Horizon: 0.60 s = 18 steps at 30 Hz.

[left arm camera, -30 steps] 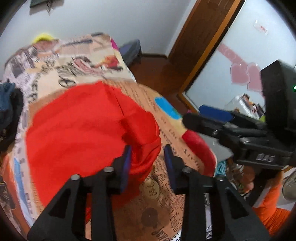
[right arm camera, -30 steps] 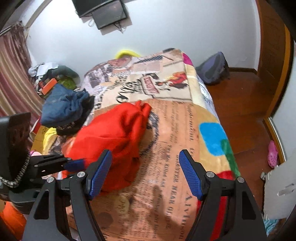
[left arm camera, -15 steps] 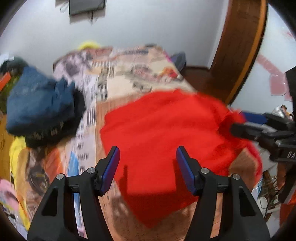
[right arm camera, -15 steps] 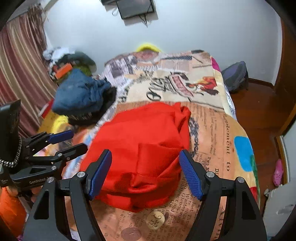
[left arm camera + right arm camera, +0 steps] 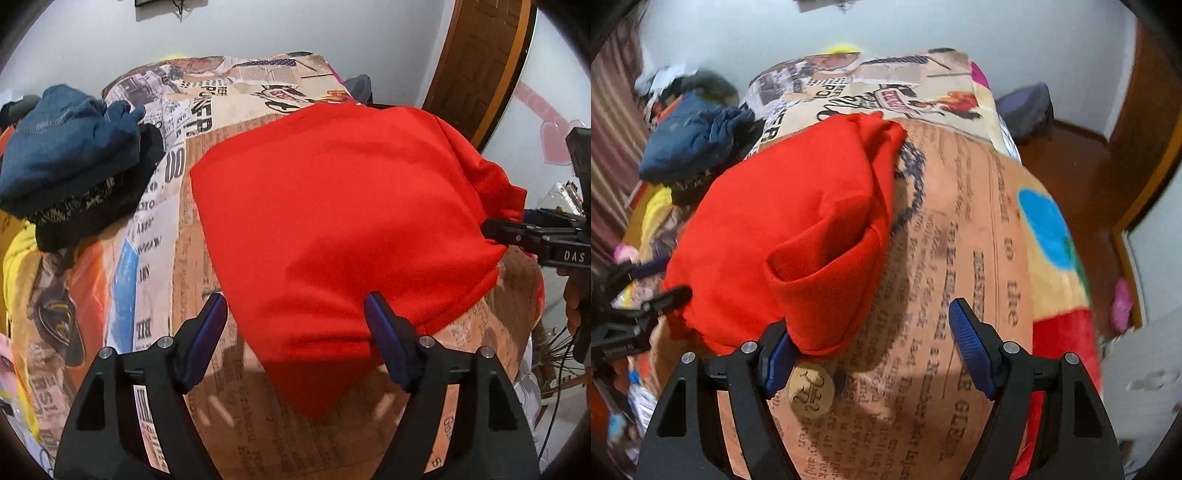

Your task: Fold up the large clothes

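Note:
A large red garment (image 5: 340, 206) lies folded over on the printed bedspread (image 5: 159, 236). In the right wrist view the garment (image 5: 790, 229) shows a thick folded roll at its near right edge. My left gripper (image 5: 295, 332) is open, its blue pads wide apart over the garment's near edge. My right gripper (image 5: 871, 358) is open, its left pad touching the near end of the red roll. The right gripper also shows at the right edge of the left wrist view (image 5: 517, 229), against the garment's side.
A pile of blue and black clothes (image 5: 70, 162) sits on the bed's left. A dark bag (image 5: 1027, 107) lies on the wooden floor beyond the bed. A wooden door (image 5: 480, 55) stands at right. Clutter lines the left wall (image 5: 665, 85).
My left gripper opened, let go of the red garment and swung left to its near edge. The right gripper moved in against the folded roll. The garment now lies flatter.

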Each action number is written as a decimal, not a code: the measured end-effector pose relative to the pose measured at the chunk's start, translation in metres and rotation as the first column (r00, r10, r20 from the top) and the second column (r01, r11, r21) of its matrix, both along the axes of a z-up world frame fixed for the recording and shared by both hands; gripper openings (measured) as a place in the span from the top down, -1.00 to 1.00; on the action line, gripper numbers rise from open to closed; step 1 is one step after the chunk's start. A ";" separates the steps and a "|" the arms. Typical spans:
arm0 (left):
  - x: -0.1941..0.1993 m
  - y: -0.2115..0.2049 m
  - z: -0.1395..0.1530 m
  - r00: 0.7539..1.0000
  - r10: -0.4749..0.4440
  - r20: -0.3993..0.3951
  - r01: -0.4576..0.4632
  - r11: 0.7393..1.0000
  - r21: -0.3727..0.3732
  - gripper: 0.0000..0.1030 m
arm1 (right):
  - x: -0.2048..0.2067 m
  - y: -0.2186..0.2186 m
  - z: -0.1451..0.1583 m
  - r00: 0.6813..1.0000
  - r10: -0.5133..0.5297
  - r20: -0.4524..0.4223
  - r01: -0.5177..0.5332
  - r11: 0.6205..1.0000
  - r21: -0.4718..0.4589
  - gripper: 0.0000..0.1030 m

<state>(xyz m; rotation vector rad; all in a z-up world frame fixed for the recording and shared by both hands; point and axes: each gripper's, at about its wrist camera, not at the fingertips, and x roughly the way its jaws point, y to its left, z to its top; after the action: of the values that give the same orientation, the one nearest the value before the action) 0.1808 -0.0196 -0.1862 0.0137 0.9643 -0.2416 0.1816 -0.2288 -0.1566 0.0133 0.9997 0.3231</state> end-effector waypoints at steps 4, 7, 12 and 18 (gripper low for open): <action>-0.006 0.003 -0.001 1.000 -0.013 -0.016 0.013 1.000 0.011 -0.52 | -0.008 -0.016 0.006 0.997 -0.069 0.028 0.070 0.997 -0.012 -0.40; -0.010 0.006 0.000 1.000 -0.010 -0.024 0.011 0.999 0.045 -0.51 | -0.011 -0.033 0.014 0.995 -0.102 0.019 0.102 0.995 0.014 -0.40; -0.015 0.016 0.017 1.000 0.012 0.024 -0.013 0.998 0.062 -0.51 | -0.017 -0.031 0.048 0.995 -0.055 0.084 0.052 0.998 0.035 -0.42; -0.006 0.044 0.049 0.987 0.118 0.112 -0.121 0.992 0.028 -0.51 | -0.001 -0.008 0.079 0.991 0.025 0.134 -0.043 0.990 0.133 -0.45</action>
<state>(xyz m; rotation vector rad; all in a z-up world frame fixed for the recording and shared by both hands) 0.1746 0.0242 -0.1371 0.0007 0.8556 -0.1124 0.1803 -0.2372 -0.0775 0.0968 0.8460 0.4174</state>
